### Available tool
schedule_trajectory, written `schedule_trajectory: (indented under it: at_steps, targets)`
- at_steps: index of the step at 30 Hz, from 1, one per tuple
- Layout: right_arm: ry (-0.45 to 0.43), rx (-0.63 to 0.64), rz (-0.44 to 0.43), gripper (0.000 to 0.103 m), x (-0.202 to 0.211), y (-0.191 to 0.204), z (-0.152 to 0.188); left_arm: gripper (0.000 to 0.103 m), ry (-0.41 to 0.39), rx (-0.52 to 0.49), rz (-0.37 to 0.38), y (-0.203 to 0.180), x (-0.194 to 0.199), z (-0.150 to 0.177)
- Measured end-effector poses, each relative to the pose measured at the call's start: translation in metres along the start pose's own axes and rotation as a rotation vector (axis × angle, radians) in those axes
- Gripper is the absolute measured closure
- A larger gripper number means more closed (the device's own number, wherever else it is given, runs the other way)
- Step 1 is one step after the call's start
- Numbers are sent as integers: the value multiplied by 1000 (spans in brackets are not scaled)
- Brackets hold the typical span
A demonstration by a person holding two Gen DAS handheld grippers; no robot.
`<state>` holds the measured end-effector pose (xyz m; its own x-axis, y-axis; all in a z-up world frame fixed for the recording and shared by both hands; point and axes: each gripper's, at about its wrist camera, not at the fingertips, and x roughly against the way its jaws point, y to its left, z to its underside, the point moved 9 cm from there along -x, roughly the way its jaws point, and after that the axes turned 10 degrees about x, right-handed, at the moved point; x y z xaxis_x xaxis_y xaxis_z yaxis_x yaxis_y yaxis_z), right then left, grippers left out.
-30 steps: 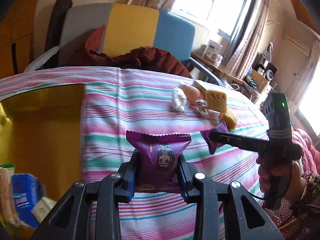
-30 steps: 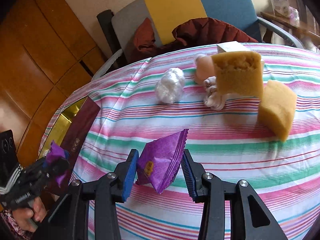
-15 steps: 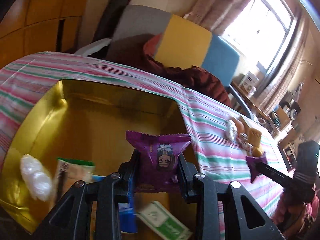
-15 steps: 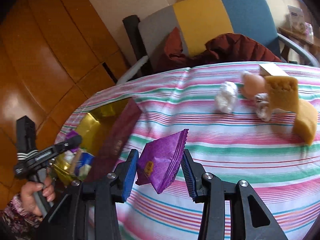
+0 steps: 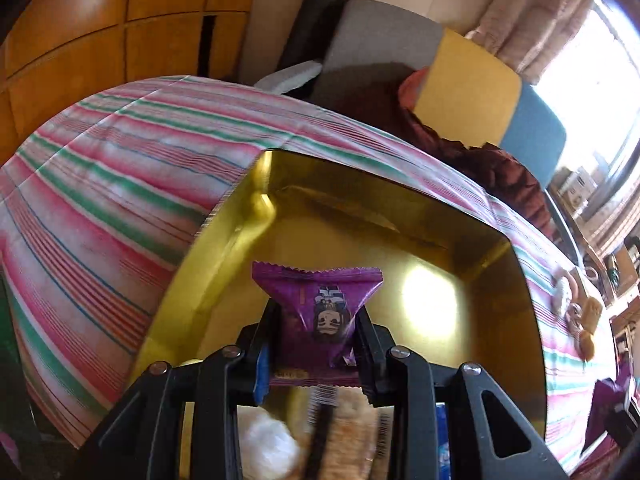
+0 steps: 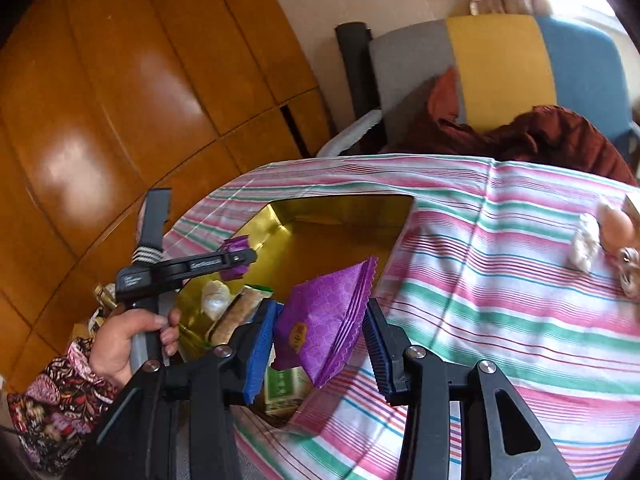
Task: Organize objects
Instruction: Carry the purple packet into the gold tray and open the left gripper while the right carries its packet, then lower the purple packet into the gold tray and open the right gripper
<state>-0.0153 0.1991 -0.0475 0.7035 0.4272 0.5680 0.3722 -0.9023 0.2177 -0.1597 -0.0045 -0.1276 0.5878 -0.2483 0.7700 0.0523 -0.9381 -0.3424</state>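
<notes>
My left gripper (image 5: 316, 344) is shut on a purple snack packet (image 5: 320, 308) with a cartoon face, held above the inside of the open gold box (image 5: 224, 264). The right wrist view shows that same left gripper (image 6: 236, 258) over the box's left part, a hand (image 6: 128, 336) on its handle. My right gripper (image 6: 320, 332) is shut on a second purple packet (image 6: 324, 320), tilted on edge, above the box's near right corner. The gold box (image 6: 340, 208) sits on the striped tablecloth (image 6: 500, 300).
The box holds a white wrapped ball (image 5: 264, 440), a green carton (image 6: 284, 384) and other snack packs. An egg (image 6: 616, 224), a white wrapped lump (image 6: 584, 244) and yellow sponges (image 5: 592, 312) lie on the cloth to the right. A grey, yellow and blue chair (image 6: 480, 72) with a dark red garment stands behind the table.
Both grippers carried their purple packets leftwards from over the striped cloth to the gold box. The left one now hangs over the box's inside, and the right one has reached its corner.
</notes>
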Motion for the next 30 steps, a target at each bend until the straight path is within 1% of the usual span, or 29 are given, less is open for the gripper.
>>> schedule_trajectory:
  at_steps: [3, 5, 6, 7, 13, 17, 21, 26, 28, 30]
  targets:
    - [7, 28, -16, 59, -7, 15, -3, 69, -13, 4, -35, 9, -2, -4]
    - [11, 34, -29, 59, -9, 21, -3, 63, -20, 12, -61, 15, -1, -4]
    - [14, 35, -32, 59, -12, 22, -3, 57, -21, 20, -73, 18, -1, -4]
    - [17, 36, -34, 59, -14, 24, -3, 56, -17, 29, -77, 20, -1, -4]
    - [38, 20, -46, 59, -22, 26, -1, 56, -9, 111, -29, 29, 11, -5]
    - [56, 9, -49, 59, -28, 27, 2, 55, -30, 175, -8, 30, 23, -5]
    - [73, 8, -49, 59, -33, 26, 4, 55, -82, 202, 3, 28, 37, -6]
    - [100, -15, -64, 59, -45, 25, 0, 54, -188, 251, -3, 34, 61, -3]
    - [122, -17, -69, 59, -55, 26, -4, 49, -217, 264, -9, 36, 68, 2]
    - [146, -11, -66, 59, -67, 27, -10, 47, -236, 258, -10, 37, 74, 9]
